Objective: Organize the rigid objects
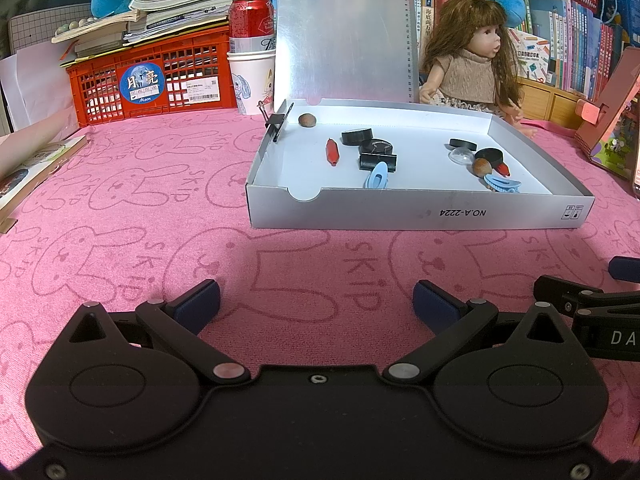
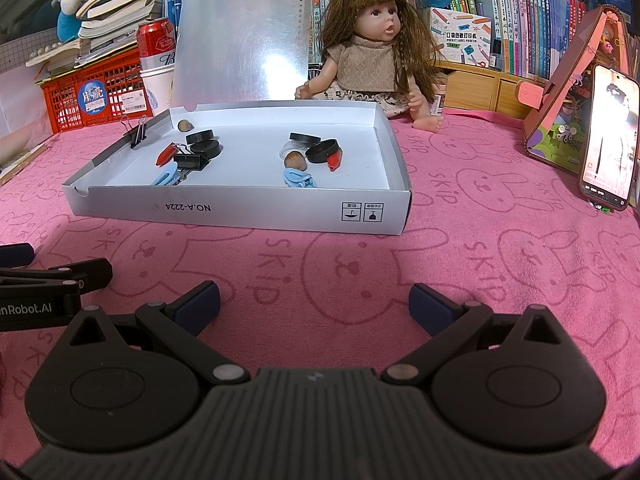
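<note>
A shallow white box [image 1: 420, 210] [image 2: 240, 212] with its lid raised sits on the pink cloth ahead of both grippers. Inside lie two clusters of small items: a red piece [image 1: 333, 152], black discs [image 1: 357, 137], a black binder clip [image 1: 378, 161] and a blue hair clip [image 1: 378, 175] on the left; black discs [image 2: 322, 151], a nut [image 2: 295, 160], a red piece [image 2: 334, 159] and a blue claw clip [image 2: 298, 178] on the right. Another nut [image 1: 307, 119] rests at the back. My left gripper [image 1: 316, 304] and right gripper [image 2: 314, 302] hover open and empty over the cloth, side by side.
A binder clip [image 2: 137, 133] grips the box's left wall. A doll [image 2: 370, 60] sits behind the box. A red crate [image 1: 152, 84] with books, a can [image 1: 251, 20] and a paper cup stand back left. A phone [image 2: 610, 140] and pink cardboard stand [image 2: 560, 92] are right.
</note>
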